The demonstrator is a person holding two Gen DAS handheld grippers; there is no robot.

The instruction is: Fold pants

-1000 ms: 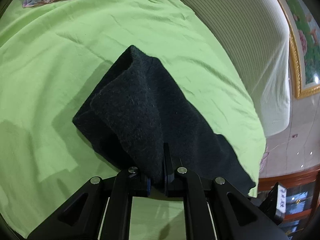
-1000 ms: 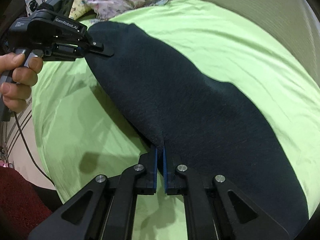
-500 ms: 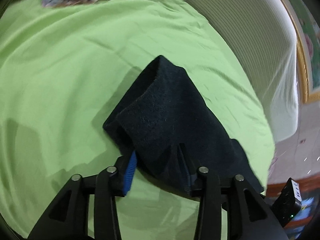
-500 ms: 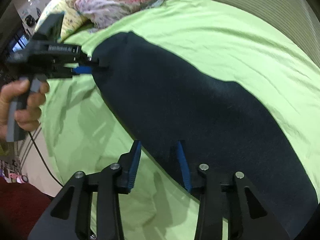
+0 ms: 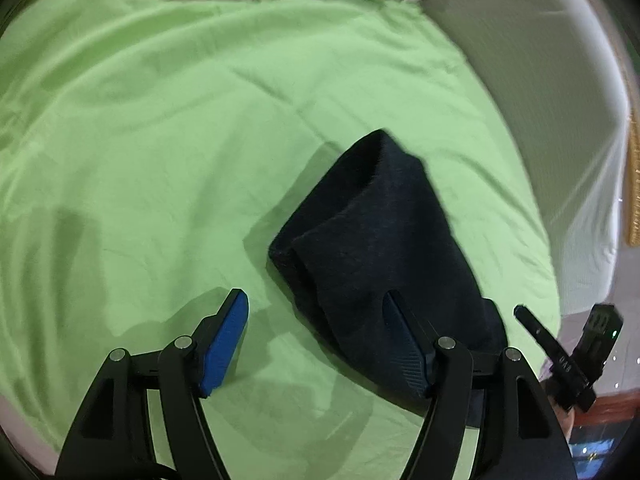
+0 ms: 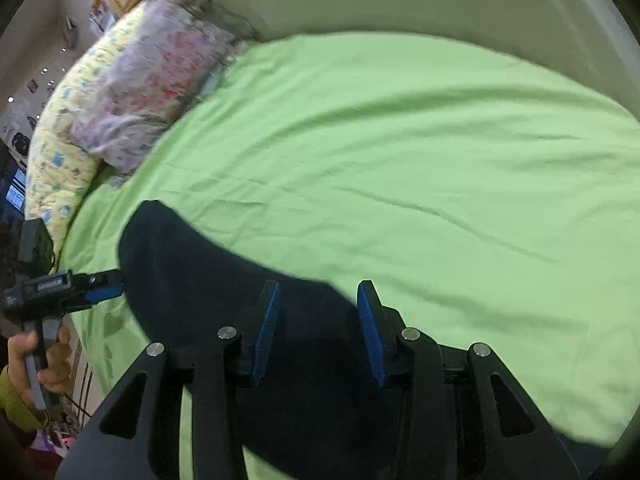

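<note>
Dark, fuzzy fabric — the folded pants (image 5: 380, 256) — was laid on the green sheet (image 5: 180, 120) near the bed's edge, one layer doubled over another, with a narrower end pointed away from the left wrist camera. The left gripper (image 5: 320, 344) was held with its fingers spread wide apart and nothing clamped between them; its blue pads (image 5: 224, 344) were exposed, the left one over bare sheet, the right one at or over the near part of the pants — contact could not be made out. From the right wrist view, the right gripper (image 6: 318, 332) was likewise seen with fingers parted, poised over the dark cloth (image 6: 208, 292), with nothing pinched. In that same view the left gripper (image 6: 102, 288) was seen at the pants' far corner, just beside the fabric edge, its handle gripped by the person's left hand (image 6: 40, 364). A floral pillow (image 6: 152, 80) and a yellow patterned quilt (image 6: 60, 152) were piled at the head of the bed, well apart from the pants. A pale headboard (image 6: 440, 4) was visible behind the sheet.
</note>
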